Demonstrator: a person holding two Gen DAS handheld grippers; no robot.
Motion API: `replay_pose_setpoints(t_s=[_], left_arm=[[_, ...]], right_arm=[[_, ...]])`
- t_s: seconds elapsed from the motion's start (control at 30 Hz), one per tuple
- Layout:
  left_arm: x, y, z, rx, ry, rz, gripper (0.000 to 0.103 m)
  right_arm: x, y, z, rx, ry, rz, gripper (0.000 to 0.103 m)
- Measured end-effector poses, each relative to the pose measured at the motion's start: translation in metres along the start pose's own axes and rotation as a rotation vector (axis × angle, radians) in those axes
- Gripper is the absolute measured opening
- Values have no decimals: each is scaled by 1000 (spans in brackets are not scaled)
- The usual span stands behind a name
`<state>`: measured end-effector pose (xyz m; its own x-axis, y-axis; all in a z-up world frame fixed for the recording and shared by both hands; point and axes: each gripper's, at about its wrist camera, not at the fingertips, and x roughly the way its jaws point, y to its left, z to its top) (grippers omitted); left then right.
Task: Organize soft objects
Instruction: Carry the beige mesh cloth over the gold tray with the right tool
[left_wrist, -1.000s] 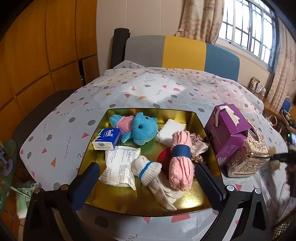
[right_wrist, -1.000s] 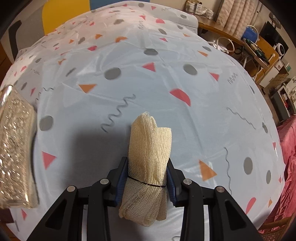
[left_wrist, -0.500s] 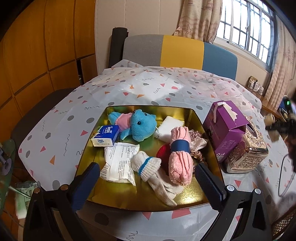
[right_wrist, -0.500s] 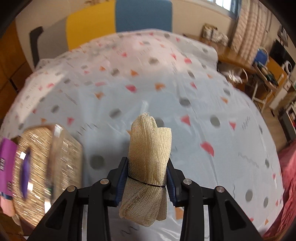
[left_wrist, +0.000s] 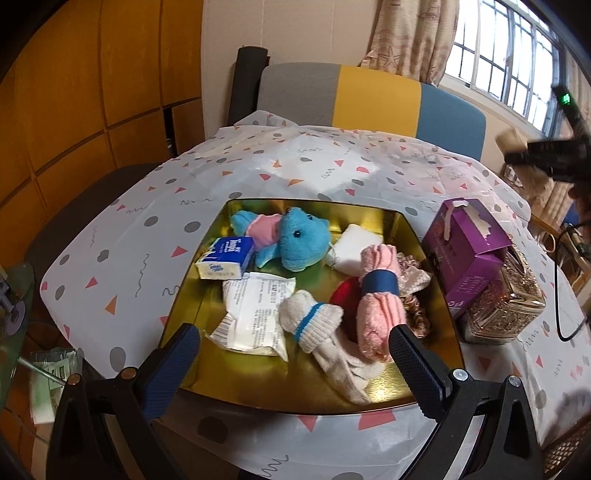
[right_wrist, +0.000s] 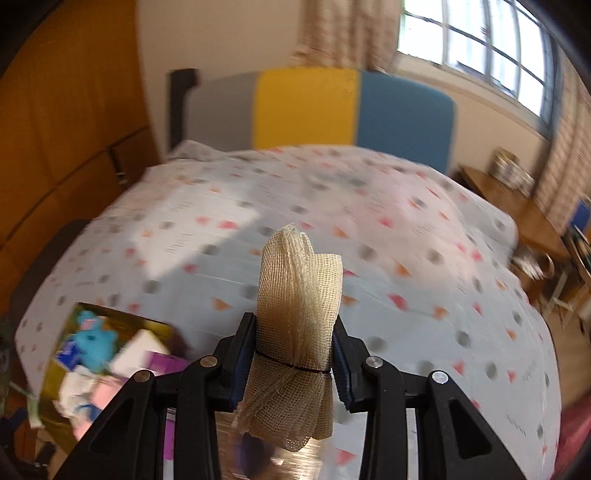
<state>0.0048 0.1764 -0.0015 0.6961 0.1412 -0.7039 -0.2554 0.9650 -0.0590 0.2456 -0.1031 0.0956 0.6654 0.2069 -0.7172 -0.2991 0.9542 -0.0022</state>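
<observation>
The right gripper (right_wrist: 291, 363) clamped a rolled mesh cloth (right_wrist: 297, 306) in the air above the worktop (right_wrist: 406, 258). The left gripper (left_wrist: 295, 363) hung wide apart and empty over the gold tray (left_wrist: 373, 391) of soft things.

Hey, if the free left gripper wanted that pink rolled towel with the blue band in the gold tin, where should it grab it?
Grip the pink rolled towel across its blue band, coming from above. The roll lies flat, pointing toward the left gripper, and the band marks its tightest section, so open fingers can straddle it there.
</observation>
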Motion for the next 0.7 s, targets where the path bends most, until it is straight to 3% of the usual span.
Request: replay_pose_setpoints(t_s=[0.3, 0.7], left_arm=[[-2, 26, -1, -49, -7, 48, 103], [-3, 65, -7, -146, -4, 125, 103]], right_arm=[[-1, 109, -1, -152, 0, 213, 38], [43, 213, -72, -133, 193, 471, 38]])
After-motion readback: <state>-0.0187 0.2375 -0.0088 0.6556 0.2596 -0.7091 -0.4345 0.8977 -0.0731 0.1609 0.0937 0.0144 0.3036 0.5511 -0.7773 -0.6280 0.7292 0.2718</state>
